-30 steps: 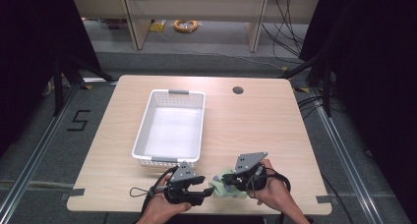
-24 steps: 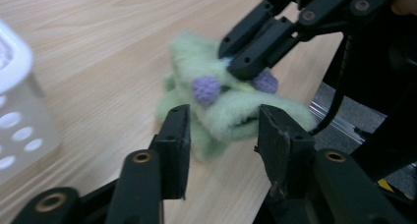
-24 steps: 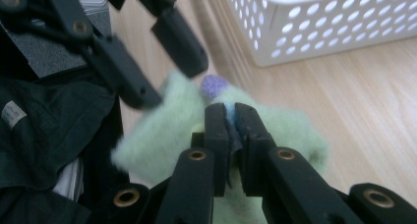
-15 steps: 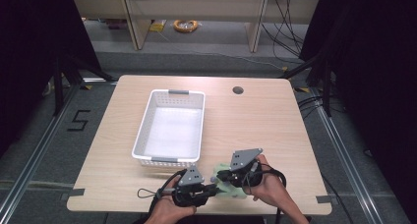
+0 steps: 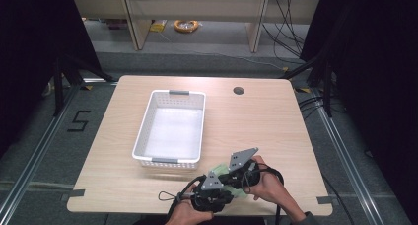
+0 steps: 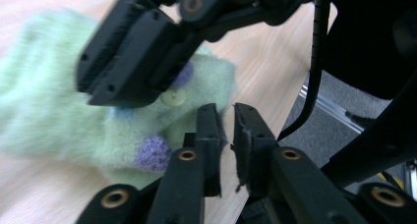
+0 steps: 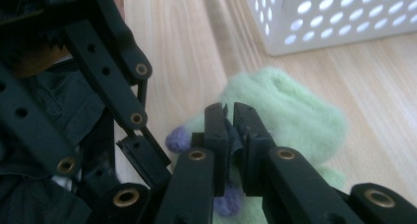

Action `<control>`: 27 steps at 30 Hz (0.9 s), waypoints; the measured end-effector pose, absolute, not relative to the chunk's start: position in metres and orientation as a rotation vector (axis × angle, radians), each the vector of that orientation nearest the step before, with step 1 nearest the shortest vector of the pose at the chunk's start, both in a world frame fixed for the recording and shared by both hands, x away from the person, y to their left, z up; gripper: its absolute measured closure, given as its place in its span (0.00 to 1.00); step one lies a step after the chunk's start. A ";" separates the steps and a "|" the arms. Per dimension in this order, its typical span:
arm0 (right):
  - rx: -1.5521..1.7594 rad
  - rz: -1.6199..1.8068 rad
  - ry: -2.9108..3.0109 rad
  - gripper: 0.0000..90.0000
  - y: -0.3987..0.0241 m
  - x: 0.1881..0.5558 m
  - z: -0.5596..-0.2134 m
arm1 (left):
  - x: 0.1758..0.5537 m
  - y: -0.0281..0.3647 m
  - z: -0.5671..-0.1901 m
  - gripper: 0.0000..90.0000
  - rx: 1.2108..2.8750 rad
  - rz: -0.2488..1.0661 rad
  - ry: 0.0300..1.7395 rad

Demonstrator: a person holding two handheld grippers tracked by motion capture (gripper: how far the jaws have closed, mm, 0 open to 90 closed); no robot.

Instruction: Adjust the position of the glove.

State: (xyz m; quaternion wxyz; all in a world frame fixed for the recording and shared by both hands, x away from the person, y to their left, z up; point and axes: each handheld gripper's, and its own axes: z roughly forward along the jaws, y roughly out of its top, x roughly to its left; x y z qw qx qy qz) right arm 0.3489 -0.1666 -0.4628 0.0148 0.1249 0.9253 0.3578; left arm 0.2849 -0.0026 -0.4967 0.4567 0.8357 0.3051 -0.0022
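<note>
A fuzzy pale-green sock (image 5: 220, 168) with purple dots lies near the table's front edge, in front of the white basket. My right gripper (image 5: 233, 179) is shut on it. In the right gripper view its jaws (image 7: 231, 130) pinch the green fabric (image 7: 295, 116). My left gripper (image 5: 226, 189) comes in from the left, and its jaws (image 6: 226, 135) stand almost together at the sock's edge (image 6: 59, 106). I cannot tell whether any fabric lies between them. The right gripper's fingers (image 6: 133, 52) press into the sock from above in the left gripper view.
A white perforated basket (image 5: 143, 131) stands empty at the table's middle left; its wall (image 7: 339, 17) is just beyond the sock. A round cable hole (image 5: 238, 91) sits at the back right. Shelves and cables lie past the table's far edge.
My left gripper has moved right, up against the sock and the right gripper. The right gripper has stayed on the sock and shifted slightly toward the front edge.
</note>
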 end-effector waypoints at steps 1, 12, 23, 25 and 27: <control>0.389 1.113 2.880 0.93 -0.167 0.349 -0.463 | 0.285 -0.003 -0.497 0.84 2.060 -0.005 0.752; 0.761 1.109 2.707 0.62 -0.199 0.328 -0.452 | 0.280 0.024 -0.468 0.57 2.012 0.074 0.735; 0.883 1.052 2.665 0.60 -0.222 0.299 -0.464 | 0.312 0.053 -0.467 0.50 1.998 0.104 0.873; 0.898 1.042 2.677 0.60 -0.222 0.297 -0.466 | 0.317 0.051 -0.470 0.49 2.016 0.104 0.876; 0.888 1.008 2.708 0.61 -0.223 0.295 -0.467 | 0.322 0.050 -0.472 0.48 2.038 0.095 0.877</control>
